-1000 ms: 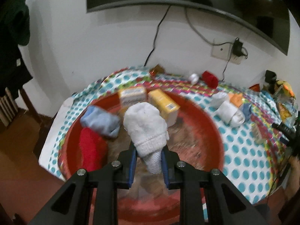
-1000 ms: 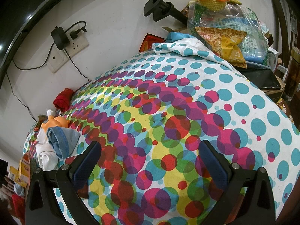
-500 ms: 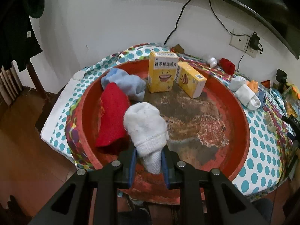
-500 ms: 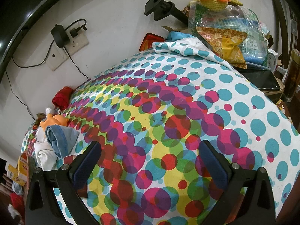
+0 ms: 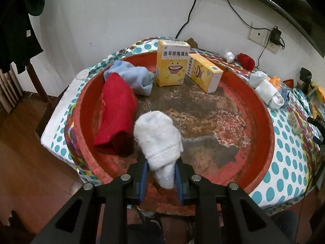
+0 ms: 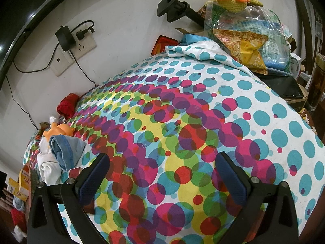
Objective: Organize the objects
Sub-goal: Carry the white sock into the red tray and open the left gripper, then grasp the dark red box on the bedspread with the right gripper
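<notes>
My left gripper (image 5: 161,174) is shut on a rolled white sock (image 5: 158,136) and holds it over the near part of a big red round tray (image 5: 262,109). In the tray lie a red sock (image 5: 116,109), a light blue sock (image 5: 134,77) and two yellow boxes (image 5: 172,69). My right gripper (image 6: 162,174) is open and empty over the dotted tablecloth (image 6: 182,122). White socks (image 5: 268,93), a red sock (image 5: 245,61) and an orange toy (image 5: 274,80) lie on the cloth beyond the tray.
A blue sock (image 6: 65,150), white socks (image 6: 46,164), an orange toy (image 6: 61,130) and a red sock (image 6: 67,106) lie at the right wrist view's left. Snack bags (image 6: 249,46) and a knitted toy (image 6: 233,0) are piled at the far right. Wall socket (image 6: 75,48) behind.
My left gripper with the white sock has pulled back toward the tray's near rim; the tray's contents now lie farther off. The right gripper has barely moved.
</notes>
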Action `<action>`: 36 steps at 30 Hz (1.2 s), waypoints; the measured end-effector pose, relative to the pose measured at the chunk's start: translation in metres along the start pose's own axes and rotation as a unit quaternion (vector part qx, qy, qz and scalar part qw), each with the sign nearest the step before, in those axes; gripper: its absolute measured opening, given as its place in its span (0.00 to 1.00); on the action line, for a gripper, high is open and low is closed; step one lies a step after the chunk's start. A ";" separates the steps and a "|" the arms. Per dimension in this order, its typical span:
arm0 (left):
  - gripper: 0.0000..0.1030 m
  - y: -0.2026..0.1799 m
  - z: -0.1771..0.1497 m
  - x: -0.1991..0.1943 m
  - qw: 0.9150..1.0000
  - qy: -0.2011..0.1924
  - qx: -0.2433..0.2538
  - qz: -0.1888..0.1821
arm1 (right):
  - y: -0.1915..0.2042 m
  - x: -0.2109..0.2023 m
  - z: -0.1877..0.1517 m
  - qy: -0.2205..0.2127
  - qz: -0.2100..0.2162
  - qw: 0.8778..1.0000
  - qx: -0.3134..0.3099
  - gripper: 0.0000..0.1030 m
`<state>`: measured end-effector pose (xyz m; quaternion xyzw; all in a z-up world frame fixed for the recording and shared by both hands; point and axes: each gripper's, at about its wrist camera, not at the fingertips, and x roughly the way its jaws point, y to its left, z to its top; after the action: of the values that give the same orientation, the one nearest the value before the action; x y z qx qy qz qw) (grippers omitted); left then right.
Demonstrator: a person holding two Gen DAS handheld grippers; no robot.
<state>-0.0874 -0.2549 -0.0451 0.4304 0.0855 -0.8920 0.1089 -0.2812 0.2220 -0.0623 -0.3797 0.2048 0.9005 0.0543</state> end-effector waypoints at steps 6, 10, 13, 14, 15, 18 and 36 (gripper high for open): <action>0.23 0.000 0.001 0.002 1.000 -0.001 0.003 0.004 | 0.000 0.000 0.000 0.000 0.000 1.000 0.000 1.00; 0.23 -0.001 0.001 0.003 1.000 -0.001 0.005 0.007 | 0.001 0.000 -0.001 -0.001 0.002 1.000 0.001 1.00; 0.25 -0.003 -0.002 0.001 1.000 -0.005 0.010 0.012 | 0.000 0.000 -0.001 0.000 0.001 1.000 0.001 1.00; 0.26 -0.004 -0.003 0.001 1.000 -0.009 0.013 0.013 | 0.000 0.000 -0.001 -0.001 0.002 1.000 0.001 1.00; 0.28 -0.004 -0.004 0.001 1.000 -0.012 0.014 0.013 | 0.000 0.000 -0.001 -0.001 0.002 1.000 0.001 1.00; 0.36 -0.003 -0.006 -0.001 1.000 -0.027 0.011 0.009 | 0.000 0.000 -0.001 0.000 0.000 1.000 0.000 1.00; 0.69 0.026 -0.073 -0.096 0.964 -0.240 -0.117 -0.003 | 0.026 -0.009 -0.016 0.000 -0.037 0.997 -0.074 1.00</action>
<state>0.0319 -0.2500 -0.0159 0.1879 0.1614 -0.9532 0.1733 -0.2709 0.1918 -0.0580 -0.3897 0.1237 0.9106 0.0597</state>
